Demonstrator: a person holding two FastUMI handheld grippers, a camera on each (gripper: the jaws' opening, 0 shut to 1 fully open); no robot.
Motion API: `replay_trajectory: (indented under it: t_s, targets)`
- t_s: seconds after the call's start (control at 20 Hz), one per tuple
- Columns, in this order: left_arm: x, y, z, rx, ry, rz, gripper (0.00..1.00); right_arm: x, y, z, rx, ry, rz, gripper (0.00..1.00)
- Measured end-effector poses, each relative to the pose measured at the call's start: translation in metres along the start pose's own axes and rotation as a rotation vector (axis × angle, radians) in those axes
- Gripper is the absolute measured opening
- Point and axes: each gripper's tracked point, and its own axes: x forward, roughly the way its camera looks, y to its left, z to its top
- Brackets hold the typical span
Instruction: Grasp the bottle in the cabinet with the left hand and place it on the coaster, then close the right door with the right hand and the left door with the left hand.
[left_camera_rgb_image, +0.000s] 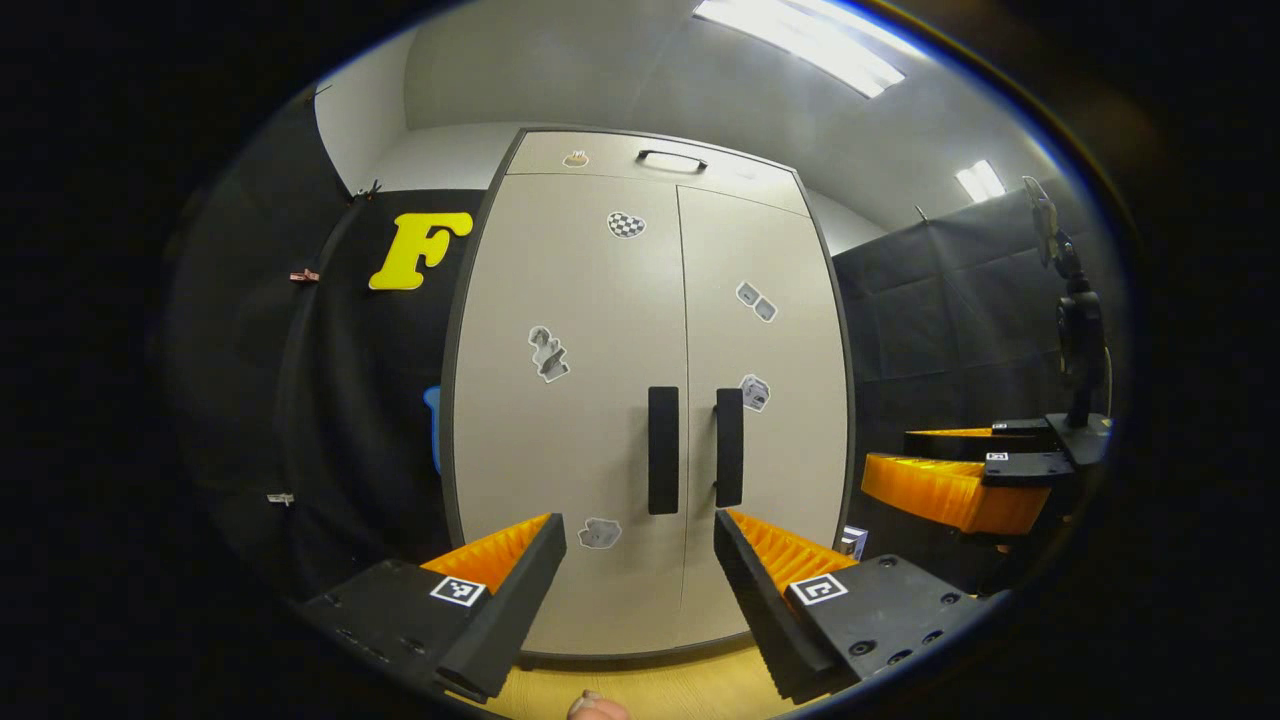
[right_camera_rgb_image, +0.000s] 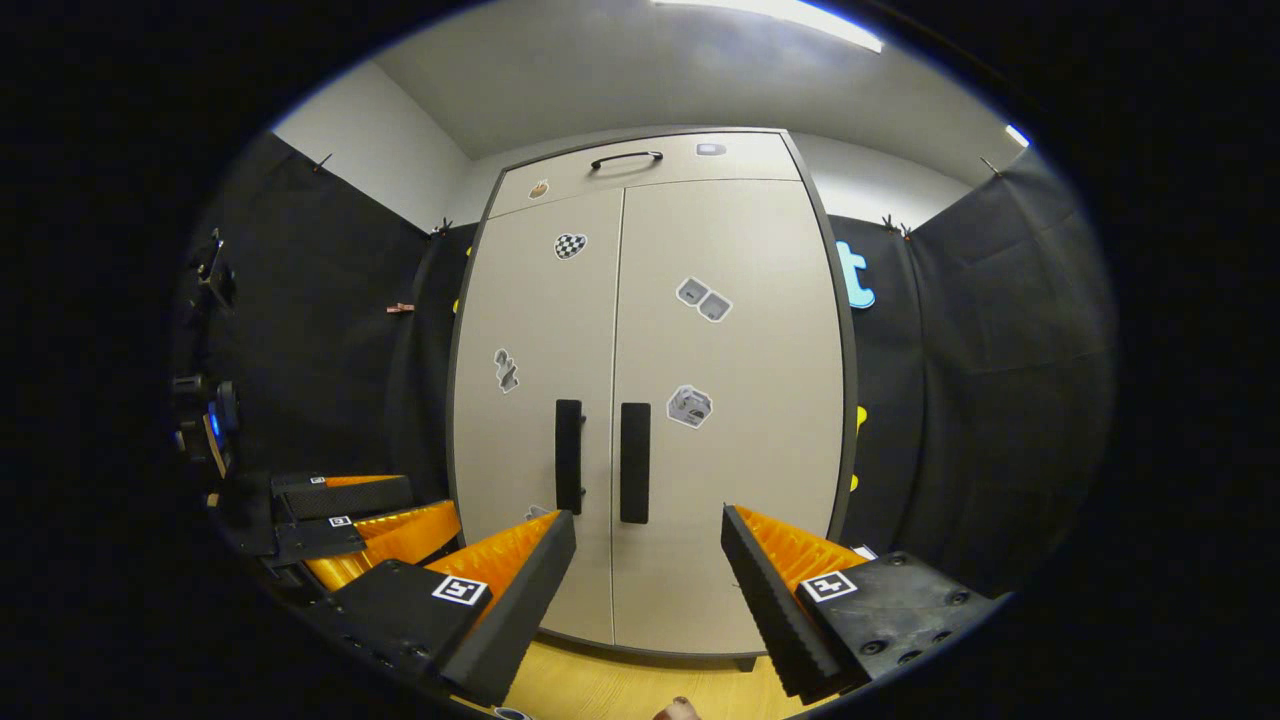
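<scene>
Both our grippers, left (left_camera_rgb_image: 640, 590) and right (right_camera_rgb_image: 648, 590), have fingers wide, holding nothing. Cabinet (left_camera_rgb_image: 640, 400) ahead of them has both doors shut; bottle presumably inside. Next: we open doors by handles (left_camera_rgb_image: 662, 450).

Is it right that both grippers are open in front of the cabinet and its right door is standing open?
Not quite. The right door is shut, as is the left door, seen in the right gripper view. The left gripper and right gripper are indeed open before the cabinet.
</scene>
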Motion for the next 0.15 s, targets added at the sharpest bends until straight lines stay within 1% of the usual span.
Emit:
replay_trajectory:
  t_s: [0.15]
  targets:
    - [-0.0011, -0.0024, 0.0003, 0.005, -0.001, -0.003, 0.95, 0.0005, -0.0014, 0.0018, 0.009, -0.004, -0.001, 0.98]
